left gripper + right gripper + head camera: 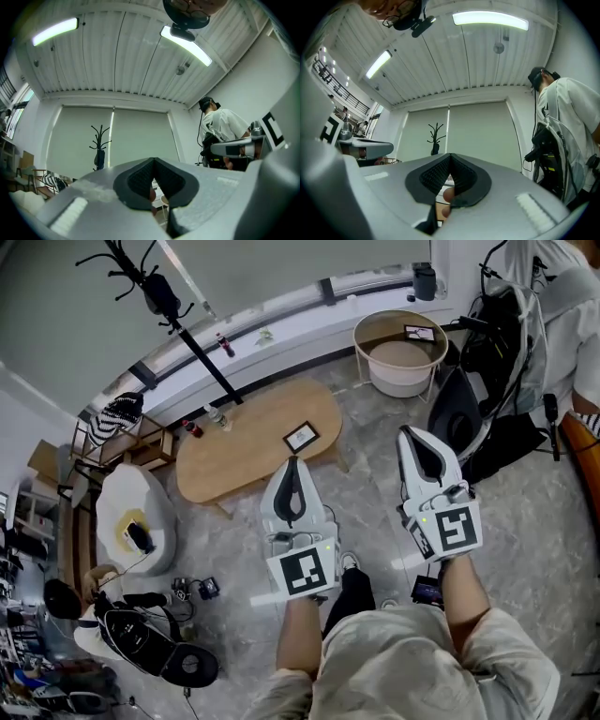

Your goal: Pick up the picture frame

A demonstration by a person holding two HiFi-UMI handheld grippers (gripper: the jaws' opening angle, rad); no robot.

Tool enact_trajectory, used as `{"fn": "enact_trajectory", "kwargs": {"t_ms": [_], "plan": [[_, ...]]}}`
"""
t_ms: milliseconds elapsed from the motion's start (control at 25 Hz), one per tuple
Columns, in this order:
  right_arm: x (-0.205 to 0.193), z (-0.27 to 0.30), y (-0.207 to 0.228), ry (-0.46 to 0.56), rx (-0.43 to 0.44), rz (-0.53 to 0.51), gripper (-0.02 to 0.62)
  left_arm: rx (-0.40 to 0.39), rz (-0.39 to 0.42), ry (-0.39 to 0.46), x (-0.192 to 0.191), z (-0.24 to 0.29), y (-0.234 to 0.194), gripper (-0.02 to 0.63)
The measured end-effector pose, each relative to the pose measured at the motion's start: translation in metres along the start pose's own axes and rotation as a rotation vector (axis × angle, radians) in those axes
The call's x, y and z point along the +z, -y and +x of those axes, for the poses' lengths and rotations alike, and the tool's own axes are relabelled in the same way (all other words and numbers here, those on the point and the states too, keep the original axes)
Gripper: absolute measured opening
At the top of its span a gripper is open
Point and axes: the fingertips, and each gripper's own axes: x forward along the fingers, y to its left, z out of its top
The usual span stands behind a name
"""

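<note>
The left claw point(292, 479) and the right claw point(424, 451) are both pressed shut and hold nothing. Just past the left claw, the picture frame point(301, 437) lies flat on the wooden counter point(234, 456), untouched

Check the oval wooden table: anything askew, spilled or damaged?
Nothing looks spilled or broken. The small black-rimmed picture frame seems to lie face-up rather than standing, near the right end of the oval wooden table and skewed to the table's edge. Nothing else stands out.
</note>
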Motion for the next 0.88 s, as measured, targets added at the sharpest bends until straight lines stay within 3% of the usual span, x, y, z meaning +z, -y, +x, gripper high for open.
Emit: {"fn": "enact_trajectory", "kwargs": {"t_ms": [640, 880], "plan": [[-0.020, 0.153, -0.049, -0.047, 0.012, -0.045, 0.002, 0.014, -0.049, -0.029, -0.030, 0.096, -0.124, 0.003], [-0.031, 0.182, -0.059, -0.039, 0.002, -0.046, 0.002, 0.007, -0.052, -0.022, -0.043, 0.115, -0.151, 0.003]]}}
